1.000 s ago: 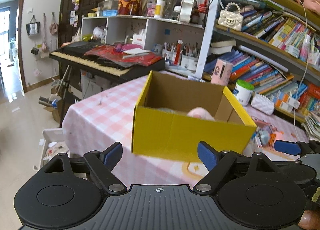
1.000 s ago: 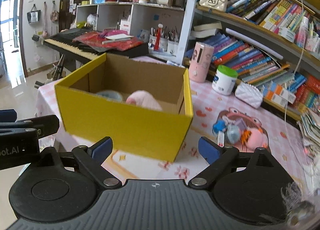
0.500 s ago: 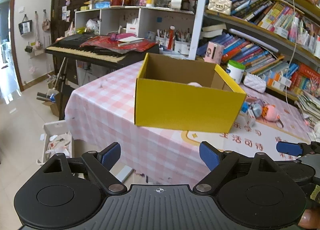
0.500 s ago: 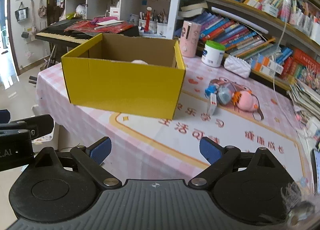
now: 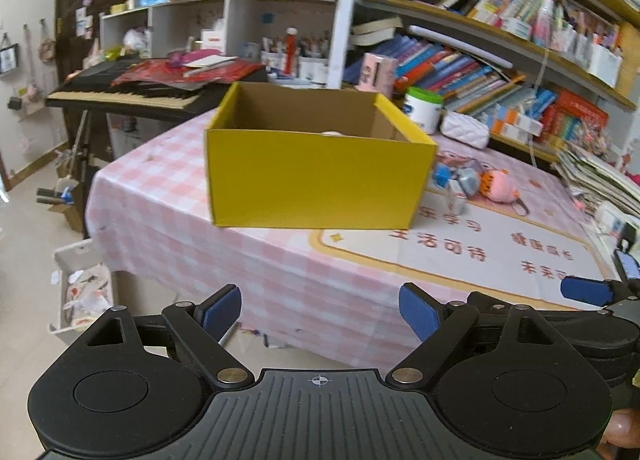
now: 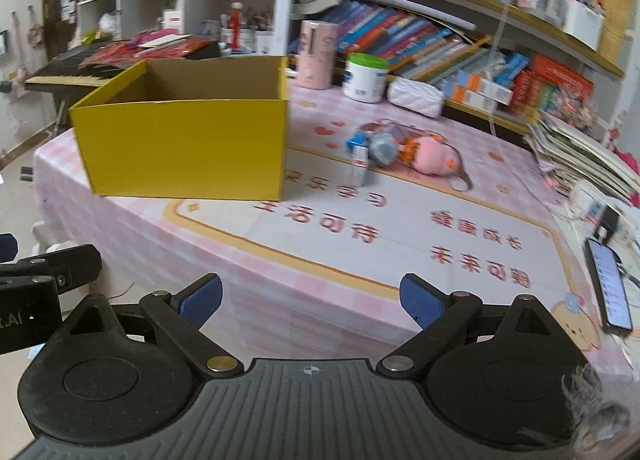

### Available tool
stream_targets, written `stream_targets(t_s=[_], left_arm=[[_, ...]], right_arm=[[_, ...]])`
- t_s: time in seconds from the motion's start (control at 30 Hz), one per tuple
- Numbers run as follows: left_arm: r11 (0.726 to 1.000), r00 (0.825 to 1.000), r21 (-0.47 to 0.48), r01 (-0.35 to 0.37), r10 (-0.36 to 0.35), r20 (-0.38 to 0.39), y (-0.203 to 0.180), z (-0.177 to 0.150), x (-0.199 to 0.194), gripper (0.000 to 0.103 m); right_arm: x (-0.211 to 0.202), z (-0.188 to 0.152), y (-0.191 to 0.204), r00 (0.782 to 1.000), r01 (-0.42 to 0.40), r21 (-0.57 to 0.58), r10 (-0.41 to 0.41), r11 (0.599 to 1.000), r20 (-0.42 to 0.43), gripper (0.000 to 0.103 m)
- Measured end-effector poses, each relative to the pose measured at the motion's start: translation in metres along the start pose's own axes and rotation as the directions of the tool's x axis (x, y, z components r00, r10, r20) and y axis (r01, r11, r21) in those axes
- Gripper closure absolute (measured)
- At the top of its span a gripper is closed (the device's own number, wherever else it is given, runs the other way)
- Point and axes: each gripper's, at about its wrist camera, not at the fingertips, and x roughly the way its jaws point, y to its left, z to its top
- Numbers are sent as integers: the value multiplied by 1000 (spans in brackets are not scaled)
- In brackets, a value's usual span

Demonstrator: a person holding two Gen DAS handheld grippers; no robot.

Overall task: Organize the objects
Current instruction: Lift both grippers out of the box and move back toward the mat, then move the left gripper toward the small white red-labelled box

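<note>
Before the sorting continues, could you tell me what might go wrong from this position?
The small toys lie bunched together and touching, so a wide-open right gripper may catch several or knock one away. The pink plush's cord could snag a finger. The phone sits near the table's edge on the right and might get swept off.

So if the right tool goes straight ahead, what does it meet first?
Probably the pink tablecloth at the table's near edge: the open right tool points down at it, short of the yellow box. Depth is uncertain.
</note>
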Motion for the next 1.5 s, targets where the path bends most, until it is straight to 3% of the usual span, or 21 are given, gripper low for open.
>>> stream_targets(t_s=[0.33, 0.7, 1.5], left_arm=[[996, 997, 59, 71, -70, -13, -33, 7, 15, 15], [991, 995, 85, 103, -100, -28, -77, 23, 44, 15], [997, 997, 34, 64, -62, -53, -159, 63, 122, 15]], right_arm=[[3, -3, -34, 997, 72, 56, -71, 996, -13, 7], [25, 10, -79, 994, 105, 81, -103, 991, -30, 7], [109, 61, -171, 996, 72, 34, -70, 997, -57, 7]])
